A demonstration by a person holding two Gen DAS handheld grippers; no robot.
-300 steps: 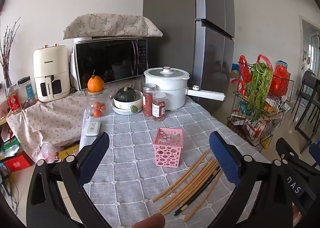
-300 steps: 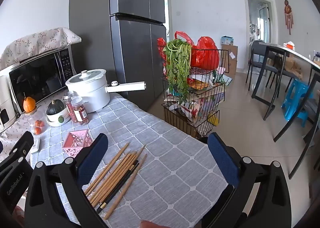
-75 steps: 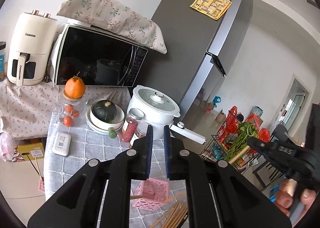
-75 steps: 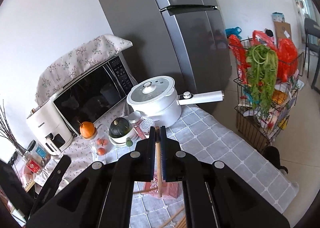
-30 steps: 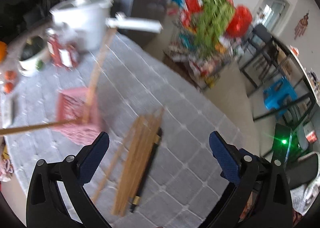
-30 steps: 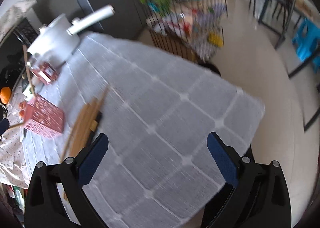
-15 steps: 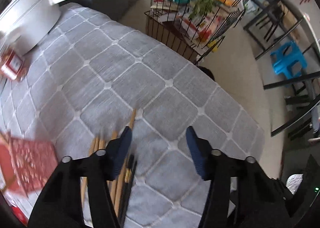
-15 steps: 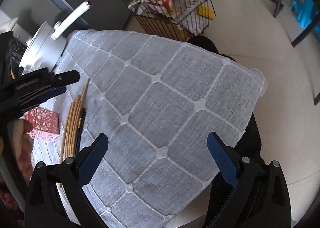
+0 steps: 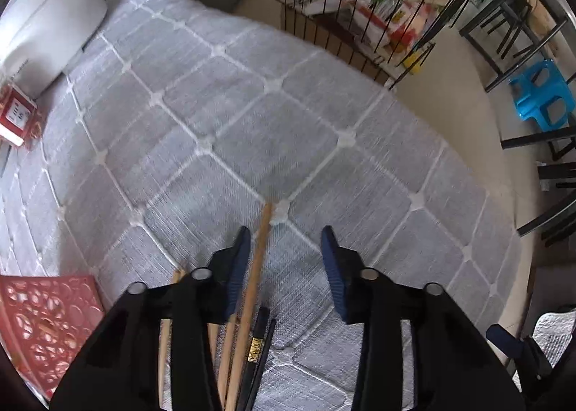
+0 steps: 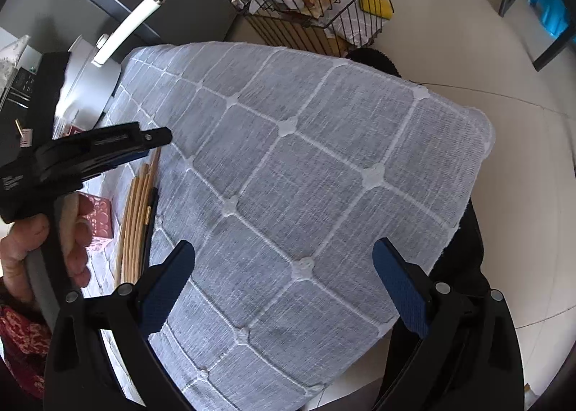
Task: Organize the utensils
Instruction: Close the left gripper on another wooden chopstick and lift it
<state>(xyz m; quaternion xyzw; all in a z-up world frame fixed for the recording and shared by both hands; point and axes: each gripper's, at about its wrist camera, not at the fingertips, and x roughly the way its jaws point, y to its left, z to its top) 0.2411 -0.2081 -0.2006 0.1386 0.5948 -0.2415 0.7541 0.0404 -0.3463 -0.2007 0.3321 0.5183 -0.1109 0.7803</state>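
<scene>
Left gripper [image 9: 286, 245] half open over wooden chopsticks [image 9: 253, 281], one stick btw its jaws, not clamped, pink basket [image 9: 43, 321] beside, right gripper [image 10: 284, 263] wide open above grey tablecloth [image 10: 324, 159]

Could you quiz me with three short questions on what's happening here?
1. True or false: the left gripper is already shut on a chopstick.
2. Which chopstick lies between its open fingers: A) the wooden chopstick, B) the black chopstick?
3. What does the right gripper hover over?

Key:
1. False; it is open.
2. A.
3. Bare grey tablecloth, open and holding nothing. The pink basket sits left of the chopsticks.
</scene>
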